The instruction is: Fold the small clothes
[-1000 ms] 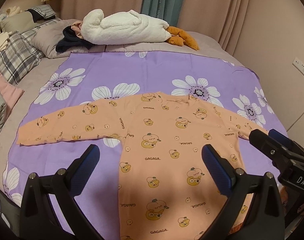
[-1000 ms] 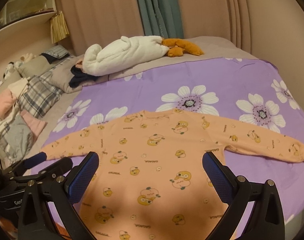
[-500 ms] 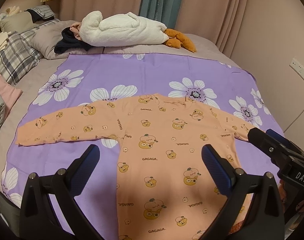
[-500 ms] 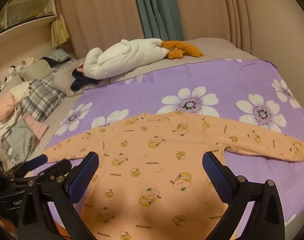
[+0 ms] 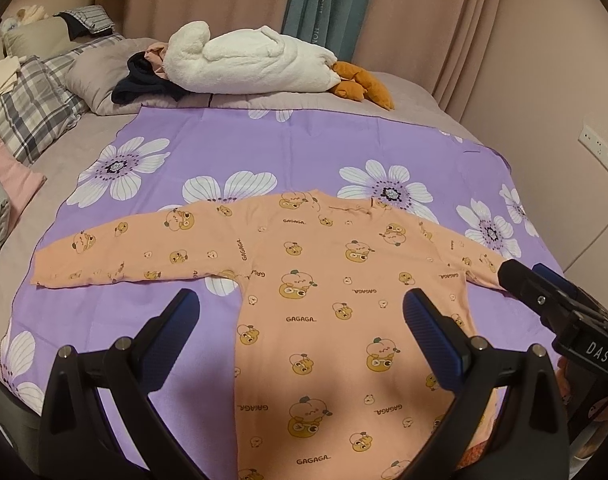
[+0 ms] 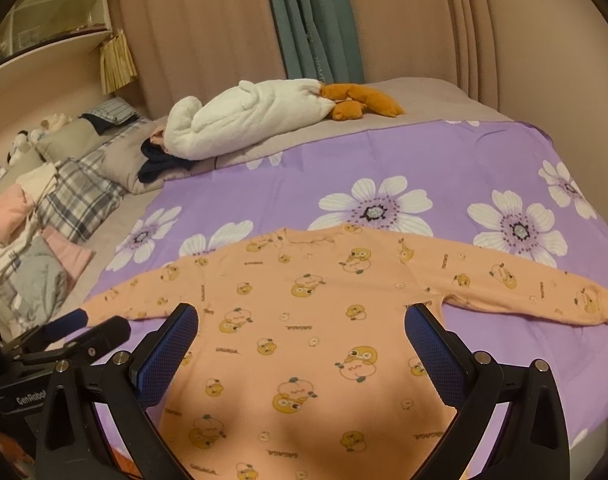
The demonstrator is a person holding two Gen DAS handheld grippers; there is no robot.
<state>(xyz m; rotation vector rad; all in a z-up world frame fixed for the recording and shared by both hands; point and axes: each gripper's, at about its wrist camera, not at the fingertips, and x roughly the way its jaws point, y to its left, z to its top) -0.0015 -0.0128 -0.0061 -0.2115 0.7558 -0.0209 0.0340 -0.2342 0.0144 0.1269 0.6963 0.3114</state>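
Observation:
An orange long-sleeved child's top (image 5: 336, 292) (image 6: 324, 320) with a cartoon print lies flat, sleeves spread, on a purple flowered sheet (image 5: 264, 152) (image 6: 444, 160). My left gripper (image 5: 300, 308) hovers open above the top's lower body, nothing between its blue-padded fingers. My right gripper (image 6: 302, 320) also hangs open over the body. In the left wrist view the right gripper (image 5: 544, 292) shows at the right edge near the right sleeve. Seen from the right wrist, the left gripper (image 6: 84, 328) sits at the lower left by the left sleeve end.
A white plush toy with orange feet (image 5: 256, 64) (image 6: 264, 116) and dark clothes (image 5: 144, 84) lie at the back of the bed. Plaid pillows and piled garments (image 6: 44, 240) fill the left side. A wall with a socket (image 5: 600, 152) stands to the right.
Both grippers have drawn back and up slightly, so the top sits a little lower and smaller in both views. The top itself has not moved.

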